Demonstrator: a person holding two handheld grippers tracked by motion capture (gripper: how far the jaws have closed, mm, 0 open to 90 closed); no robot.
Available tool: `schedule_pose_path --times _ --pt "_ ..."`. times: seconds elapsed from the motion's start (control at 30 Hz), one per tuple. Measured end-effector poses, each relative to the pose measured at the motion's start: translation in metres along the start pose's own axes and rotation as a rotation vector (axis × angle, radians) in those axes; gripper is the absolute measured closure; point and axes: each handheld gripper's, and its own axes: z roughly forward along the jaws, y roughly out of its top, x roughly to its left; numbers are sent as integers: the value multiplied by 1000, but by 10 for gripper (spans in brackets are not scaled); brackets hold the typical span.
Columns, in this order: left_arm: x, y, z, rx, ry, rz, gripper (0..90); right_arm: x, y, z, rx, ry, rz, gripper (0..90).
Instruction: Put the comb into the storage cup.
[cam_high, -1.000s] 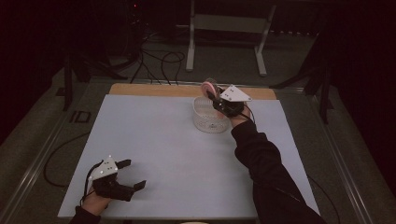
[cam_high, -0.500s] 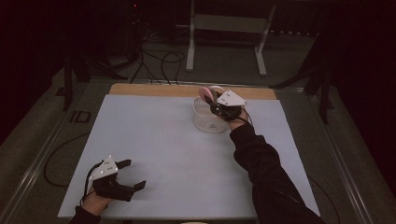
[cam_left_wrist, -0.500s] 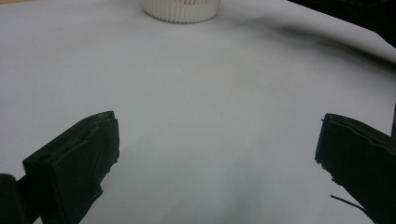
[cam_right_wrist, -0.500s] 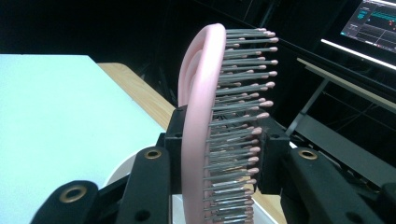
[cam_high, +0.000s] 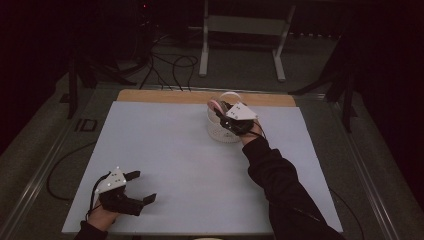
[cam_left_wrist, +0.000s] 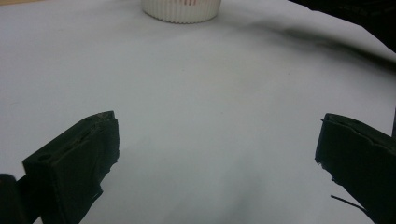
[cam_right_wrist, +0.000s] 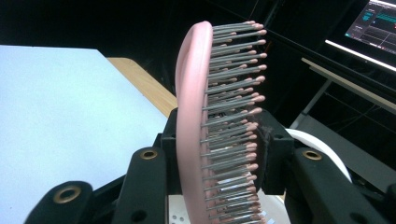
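A pink hairbrush with metal bristles stands on edge between the jaws of my right gripper, which is shut on it. The jaws have just been opening a little, and the brush is still between the pads. In the high view my right gripper holds the hairbrush over the rim of a white ribbed basket at the far middle of the table. Near the front left corner my left gripper rests open with nothing between its jaws. The left gripper view shows my left gripper facing the basket.
The white table top ends in a wooden strip at the far edge. Beyond it, on the dark floor, stand a metal frame and loose cables. A person's dark sleeve crosses the right half of the table.
My right gripper has sunk a little and shifted left with the hairbrush, closer over the basket. My left gripper has stayed where it was.
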Motion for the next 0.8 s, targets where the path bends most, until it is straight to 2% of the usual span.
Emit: schedule_pose_path --times 0.17,0.5,0.8 --pt "0 0 0 1 0 2 1 7 0 0 10 -7 7 614" --pt "0 0 -1 -1 2 4 2 23 -1 1 17 -1 -35 602" --pt "0 1 -1 -3 3 7 2 28 -3 -2 15 3 -61 597"
